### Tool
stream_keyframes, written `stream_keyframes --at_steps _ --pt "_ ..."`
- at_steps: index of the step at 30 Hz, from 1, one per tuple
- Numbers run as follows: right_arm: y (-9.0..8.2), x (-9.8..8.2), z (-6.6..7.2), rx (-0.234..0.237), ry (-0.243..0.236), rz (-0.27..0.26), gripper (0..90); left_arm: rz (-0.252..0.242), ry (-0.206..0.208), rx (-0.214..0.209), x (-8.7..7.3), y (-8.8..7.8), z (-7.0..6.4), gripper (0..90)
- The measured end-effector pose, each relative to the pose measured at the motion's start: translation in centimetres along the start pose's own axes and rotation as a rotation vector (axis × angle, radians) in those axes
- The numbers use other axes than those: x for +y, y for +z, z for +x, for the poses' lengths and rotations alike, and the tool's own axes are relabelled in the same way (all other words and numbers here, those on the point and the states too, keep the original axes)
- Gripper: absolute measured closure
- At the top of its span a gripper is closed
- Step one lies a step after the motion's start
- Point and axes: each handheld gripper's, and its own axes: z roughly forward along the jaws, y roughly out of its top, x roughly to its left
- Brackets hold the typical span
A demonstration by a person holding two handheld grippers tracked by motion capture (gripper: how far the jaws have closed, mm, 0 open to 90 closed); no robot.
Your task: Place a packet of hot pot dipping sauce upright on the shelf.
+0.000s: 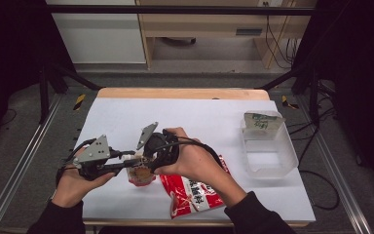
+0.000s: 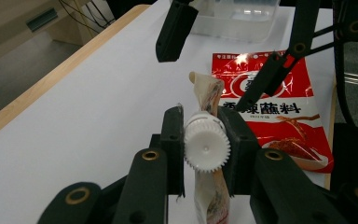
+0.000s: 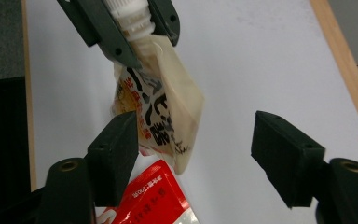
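Pouch point(image 1: 140, 175), small and soft, hangs between both grippers above the white worktop point(image 1: 199, 122) in the high view; a glossy red sachet point(image 1: 192, 192) lies flat beside it, a clear plastic tub point(image 1: 268, 146) well apart.

Left gripper view: left gripper point(image 2: 204, 150) is clamped on the pouch's ribbed white cap point(image 2: 206, 148).

Right gripper view: right gripper point(image 3: 196, 156) stands wide, pads off the crinkled cream pouch point(image 3: 168, 112); wooden worktop edge point(image 3: 342, 60) beyond.

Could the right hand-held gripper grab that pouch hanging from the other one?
Probably yes. The right hand-held gripper stands open right beside the spouted pouch, which the left hand-held gripper holds by its white cap. Nothing lies between.
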Motion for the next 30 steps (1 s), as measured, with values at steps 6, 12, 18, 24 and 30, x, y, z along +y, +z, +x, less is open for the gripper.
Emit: stream_keyframes --at_steps 6,12,18,24,30 --pt "1.0 0.4 -0.3 0.046 0.010 0.048 43.9 0.002 0.000 -0.017 0.1 0.2 -0.2 73.4" --pt "1.2 0.4 -0.2 0.061 0.020 0.073 66.6 0.000 -0.006 -0.007 0.0 0.3 -0.1 73.4" --pt "1.2 0.5 -0.1 0.065 0.022 0.078 81.9 -0.013 -0.026 0.000 -0.1 0.3 0.0 73.2" --pt "0.9 1.2 -0.2 0.048 0.023 0.071 86.4 -0.059 -0.065 0.015 -0.5 0.0 0.6 72.3" --pt "0.3 1.7 -1.2 0.025 0.012 0.077 86.9 -0.128 -0.119 0.052 -1.0 -0.6 1.3 45.7"
